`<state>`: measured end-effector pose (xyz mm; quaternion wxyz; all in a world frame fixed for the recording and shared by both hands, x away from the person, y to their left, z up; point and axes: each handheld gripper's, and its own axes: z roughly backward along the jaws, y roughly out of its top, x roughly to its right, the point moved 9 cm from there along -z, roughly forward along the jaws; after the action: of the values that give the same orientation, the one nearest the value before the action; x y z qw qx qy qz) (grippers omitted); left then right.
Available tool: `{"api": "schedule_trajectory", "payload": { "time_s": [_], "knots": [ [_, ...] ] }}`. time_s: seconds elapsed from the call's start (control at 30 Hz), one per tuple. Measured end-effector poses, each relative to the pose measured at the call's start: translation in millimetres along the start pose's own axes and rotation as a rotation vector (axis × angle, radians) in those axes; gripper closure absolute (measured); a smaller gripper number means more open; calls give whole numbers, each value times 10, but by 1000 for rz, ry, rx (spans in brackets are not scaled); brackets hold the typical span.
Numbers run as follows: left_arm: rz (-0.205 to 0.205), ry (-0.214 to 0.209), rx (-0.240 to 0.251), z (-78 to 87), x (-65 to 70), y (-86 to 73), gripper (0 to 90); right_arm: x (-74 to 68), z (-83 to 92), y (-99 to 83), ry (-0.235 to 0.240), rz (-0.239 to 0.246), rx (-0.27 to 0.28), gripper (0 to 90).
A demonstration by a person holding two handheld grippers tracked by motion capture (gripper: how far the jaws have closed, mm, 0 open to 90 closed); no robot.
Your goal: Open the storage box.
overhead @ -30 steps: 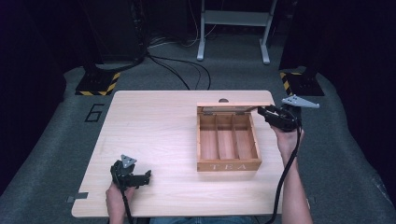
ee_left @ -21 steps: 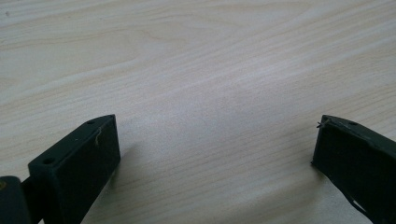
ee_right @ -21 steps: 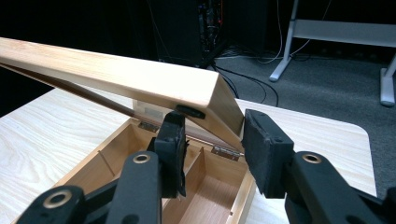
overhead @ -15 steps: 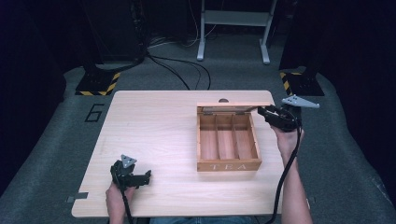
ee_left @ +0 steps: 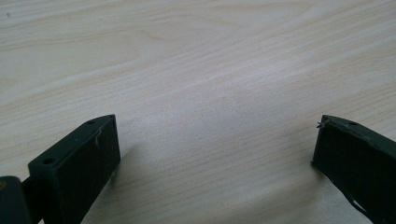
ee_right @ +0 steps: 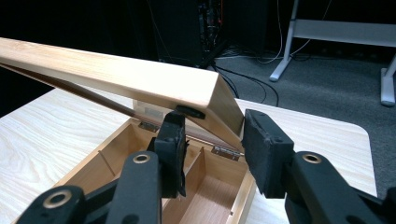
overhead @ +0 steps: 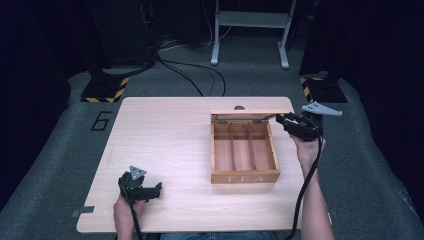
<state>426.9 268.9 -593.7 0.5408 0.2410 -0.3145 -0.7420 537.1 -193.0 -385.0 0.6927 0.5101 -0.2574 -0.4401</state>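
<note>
Leftward, the left hand-held gripper (overhead: 141,188) rests on the bare counter (overhead: 165,145), jaws spread wide and empty. Right of centre stands the wooden tea box (overhead: 243,152); the right hand-held gripper (ee_right: 212,140) pinches its raised lid (ee_right: 140,77) at the right-hand corner.

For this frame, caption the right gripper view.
Right gripper straddling the corner of the tea box's raised lid, above its empty compartments.
</note>
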Motion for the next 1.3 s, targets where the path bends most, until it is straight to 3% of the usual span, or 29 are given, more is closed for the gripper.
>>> {"api": "schedule_trajectory", "payload": {
  "time_s": [1.3],
  "knots": [
    [1,-1,0,-1,0,0,4,1,3,-1,-5,8,-1,598]
  ]
}}
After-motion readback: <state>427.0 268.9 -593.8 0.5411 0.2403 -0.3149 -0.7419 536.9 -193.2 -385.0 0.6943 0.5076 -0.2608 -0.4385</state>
